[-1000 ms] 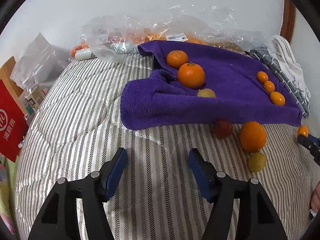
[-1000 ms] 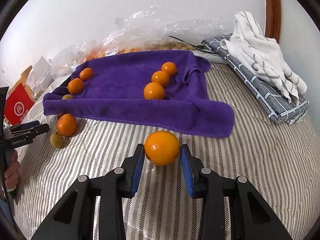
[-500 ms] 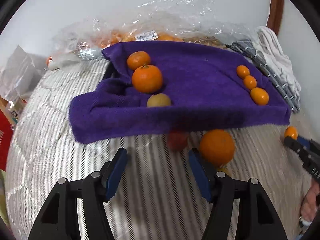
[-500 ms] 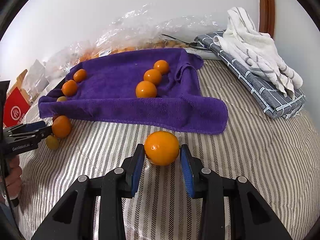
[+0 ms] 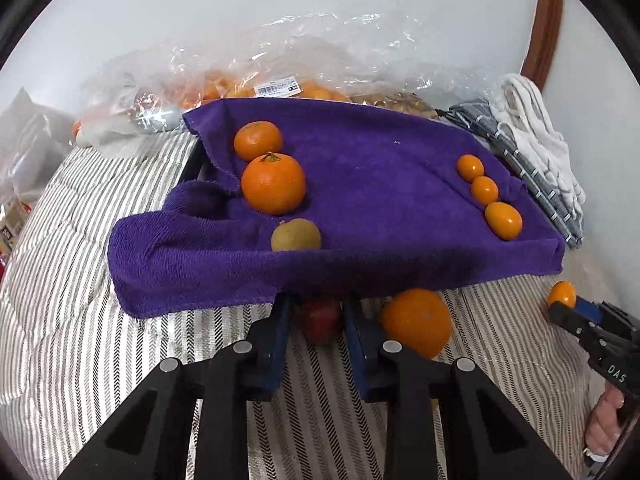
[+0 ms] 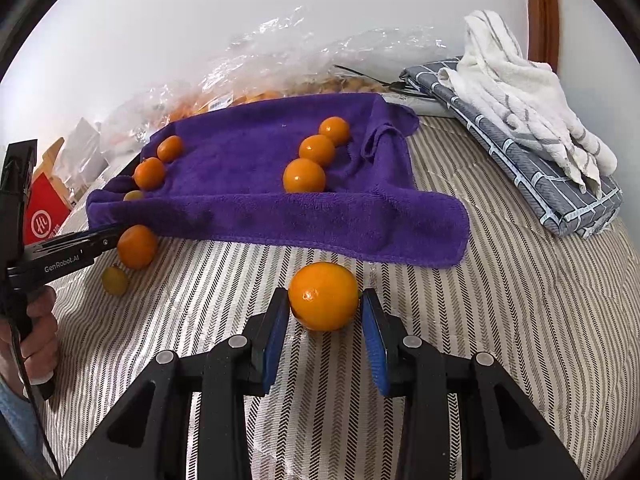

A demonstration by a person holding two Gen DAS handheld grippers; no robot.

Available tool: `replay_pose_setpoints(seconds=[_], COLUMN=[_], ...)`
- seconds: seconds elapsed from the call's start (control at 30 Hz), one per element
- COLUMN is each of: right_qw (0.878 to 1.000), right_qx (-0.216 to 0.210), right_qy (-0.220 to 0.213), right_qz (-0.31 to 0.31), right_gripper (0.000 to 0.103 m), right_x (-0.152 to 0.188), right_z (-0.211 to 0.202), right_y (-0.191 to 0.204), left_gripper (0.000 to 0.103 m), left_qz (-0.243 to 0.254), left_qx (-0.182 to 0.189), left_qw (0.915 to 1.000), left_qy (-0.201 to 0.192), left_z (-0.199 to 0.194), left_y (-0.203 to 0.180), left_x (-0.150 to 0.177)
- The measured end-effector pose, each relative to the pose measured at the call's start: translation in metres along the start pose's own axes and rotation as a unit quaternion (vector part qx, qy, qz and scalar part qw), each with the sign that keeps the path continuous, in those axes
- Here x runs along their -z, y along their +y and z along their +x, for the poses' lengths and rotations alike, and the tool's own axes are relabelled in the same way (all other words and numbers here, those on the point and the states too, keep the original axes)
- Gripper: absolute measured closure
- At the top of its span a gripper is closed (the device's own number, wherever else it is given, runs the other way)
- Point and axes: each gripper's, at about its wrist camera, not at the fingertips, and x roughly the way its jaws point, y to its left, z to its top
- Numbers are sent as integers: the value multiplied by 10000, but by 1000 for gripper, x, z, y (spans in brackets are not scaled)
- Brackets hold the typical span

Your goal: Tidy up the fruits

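Observation:
A purple towel [image 5: 360,208] lies on the striped cover with two mandarins [image 5: 273,188], a yellow-green fruit [image 5: 296,235] and three small kumquats [image 5: 503,220] on it. My left gripper [image 5: 316,308] has closed on a small red fruit [image 5: 320,318] at the towel's front edge; a large orange [image 5: 416,322] sits just to its right. My right gripper [image 6: 325,300] holds a small orange fruit [image 6: 323,295] between its blue pads on the cover in front of the towel [image 6: 280,184]. The left gripper also shows in the right wrist view [image 6: 108,240], beside the large orange [image 6: 137,246].
A clear plastic bag [image 5: 280,76] with more fruit lies behind the towel. Folded grey and white cloths [image 6: 520,120] lie at the right. A small yellow-green fruit [image 6: 115,279] sits on the cover. A red box [image 6: 42,216] stands at the far left.
My left gripper has moved forward to the towel's edge and closed from wide open onto the red fruit. My right gripper still holds the small orange fruit, nearly in place.

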Motion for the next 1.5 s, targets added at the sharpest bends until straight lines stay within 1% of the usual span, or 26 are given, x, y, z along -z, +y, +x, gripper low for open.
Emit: replay_pose_setpoints(seconds=[0.13,0.27,0.4,0.57,0.77,0.87,0.97,1.03,1.1,1.17,1.23,1.37,1.4,1.5], right_qw=[10000,9998,9996,9994,9979,9973,9982,9985,9985,9980,9977,9966,9964,9958], right_qx=[-47,-209,-265,-302,-383,-445,-284,-175,-72,-83,-93,45,38,-11], right_qy=[-7,-24,-37,-119,-313,-334,-187,-192,-278,-371,-462,-686,-717,-825], right_qz=[-9,-9,6,83,410,475,494,474,462,498,494,443,446,384], right_gripper=[67,67,67,67,67,67,67,67,67,67,67,67,67,67], right_x=[0,-1,-1,0,1,0,-1,-3,-7,-12,-18,-36,-40,-58], right_z=[1,1,0,-3,-11,-13,-11,-14,-23,-35,-45,-63,-65,-71], right_y=[0,-2,-2,-4,-17,-19,-20,-21,-22,-24,-26,-26,-26,-23], left_gripper=[78,78,78,78,78,78,78,78,78,78,78,78,78,78], left_qz=[-188,-228,-269,-311,-338,-418,-470,-480,-449,-362,-310,-405,-421,-330], left_qx=[96,102,208,245,-71,-125,-140,-162,-228,-375,-445,-306,-330,-591], left_qw=[9996,9993,9990,9979,9941,9921,9922,9925,9924,9919,9915,9918,9916,9903], left_qy=[-174,-269,-289,-517,-1029,-1172,-1144,-1116,-1127,-1160,-1186,-1175,-1179,-1214], left_z=[-8,-12,-15,-27,-47,-52,-51,-50,-49,-49,-49,-50,-50,-56], left_y=[7,9,9,11,21,27,31,32,30,28,27,30,31,33], left_x=[2,2,1,-2,-4,-5,-6,-6,-6,-5,-5,-6,-7,-12])
